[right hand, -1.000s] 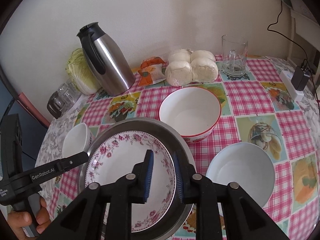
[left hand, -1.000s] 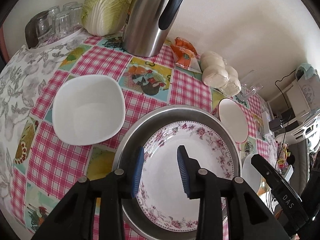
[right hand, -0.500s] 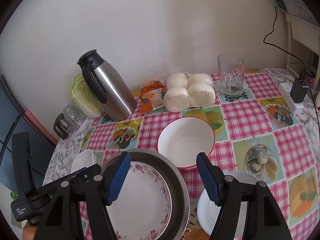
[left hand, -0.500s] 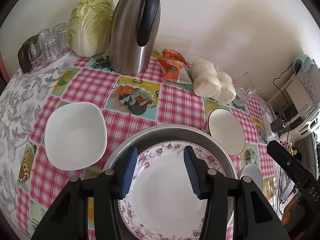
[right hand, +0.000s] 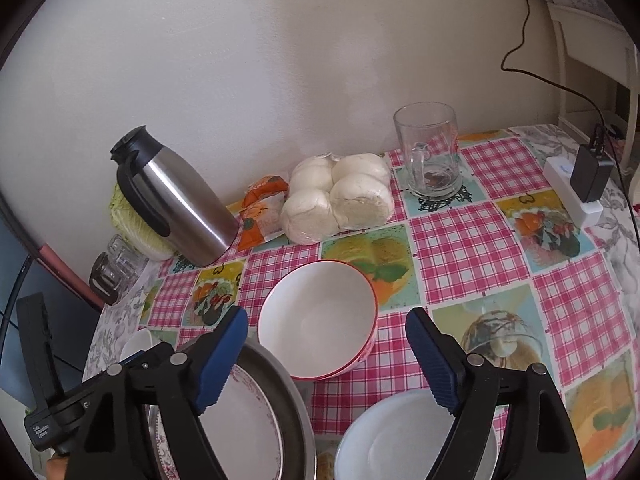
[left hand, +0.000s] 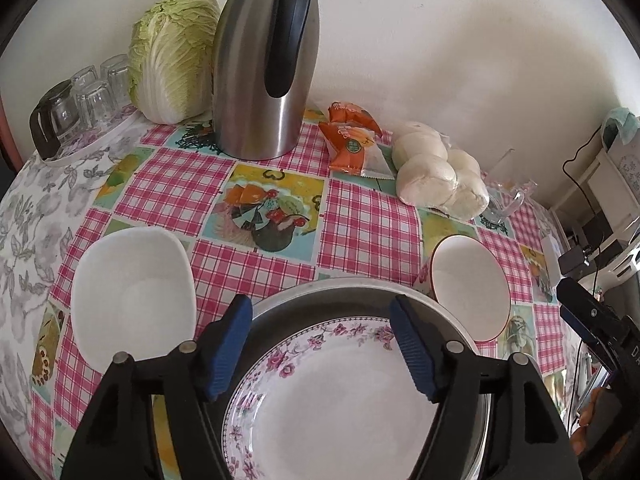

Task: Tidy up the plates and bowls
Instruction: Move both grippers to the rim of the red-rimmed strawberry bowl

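At the left of the desk point(left hand: 372, 220), which is covered with a pink checked cloth, a white squarish bowl point(left hand: 132, 296) is seen, plain and empty, standing apart from the other dishes. Just beside it, toward the middle, a grey metal pan point(left hand: 360, 292) is found, and a white plate point(left hand: 340, 404) with a pink flower border is seen lying inside it. The left tool point(left hand: 320, 348) is held over the far rim of this plate; its jaws are opening, and nothing is gripped between the blue pads point(left hand: 226, 344). To the right of the pan, a round white bowl point(right hand: 320, 320) with a thin red rim is set, empty and upright, close to the pan's edge. The right tool point(right hand: 328, 356) is held above this bowl's near side with its jaws opening wide, and nothing is clasped by them. At the lower right, a second plain white bowl point(right hand: 400, 436) is partly seen beneath the right finger of that tool.
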`<state>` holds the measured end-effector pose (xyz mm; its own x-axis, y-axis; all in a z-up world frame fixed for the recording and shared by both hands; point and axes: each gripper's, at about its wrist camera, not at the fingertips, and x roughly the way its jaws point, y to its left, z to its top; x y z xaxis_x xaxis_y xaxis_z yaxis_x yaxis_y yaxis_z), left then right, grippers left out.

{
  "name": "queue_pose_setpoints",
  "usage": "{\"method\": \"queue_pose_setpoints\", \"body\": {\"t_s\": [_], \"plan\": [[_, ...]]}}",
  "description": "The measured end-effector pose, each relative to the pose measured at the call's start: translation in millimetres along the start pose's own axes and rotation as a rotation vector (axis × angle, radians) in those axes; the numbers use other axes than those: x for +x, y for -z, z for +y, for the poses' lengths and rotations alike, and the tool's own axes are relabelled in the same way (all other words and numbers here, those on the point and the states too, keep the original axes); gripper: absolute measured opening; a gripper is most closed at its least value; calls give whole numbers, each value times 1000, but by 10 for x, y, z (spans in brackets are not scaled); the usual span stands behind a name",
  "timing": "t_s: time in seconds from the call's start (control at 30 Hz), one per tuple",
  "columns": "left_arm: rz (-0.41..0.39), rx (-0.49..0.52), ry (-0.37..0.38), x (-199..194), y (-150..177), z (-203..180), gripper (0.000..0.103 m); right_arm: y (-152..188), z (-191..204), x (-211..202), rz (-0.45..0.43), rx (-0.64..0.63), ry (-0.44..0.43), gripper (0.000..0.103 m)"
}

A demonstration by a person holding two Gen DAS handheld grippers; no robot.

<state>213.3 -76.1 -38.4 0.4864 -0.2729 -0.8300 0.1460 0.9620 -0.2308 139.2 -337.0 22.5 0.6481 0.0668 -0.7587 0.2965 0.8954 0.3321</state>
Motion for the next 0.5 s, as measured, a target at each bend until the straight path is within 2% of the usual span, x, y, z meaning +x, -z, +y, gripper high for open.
{"method": "queue_pose_setpoints", "body": {"t_s": [0.07, 0.13, 0.27, 0.4, 0.43, 0.5], "plan": [[1, 3, -5, 22, -3, -23, 74, -16, -60, 39, 2, 24, -4, 87], [-1, 6, -14, 47, -8, -40, 79, -36, -88, 80, 3, 34, -11, 90], [2, 7, -19, 99, -25, -62, 81, -67, -109, 184, 12, 47, -35, 93], [20, -3, 10, 149, -83, -71, 82, -88, -151, 300, 26, 65, -53, 97], [19, -6, 14, 154, -108, -72, 84, -95, -167, 326, 28, 69, -52, 99], [17, -21, 19, 171, -176, -66, 99, -104, -205, 377, 34, 82, -44, 100]]}}
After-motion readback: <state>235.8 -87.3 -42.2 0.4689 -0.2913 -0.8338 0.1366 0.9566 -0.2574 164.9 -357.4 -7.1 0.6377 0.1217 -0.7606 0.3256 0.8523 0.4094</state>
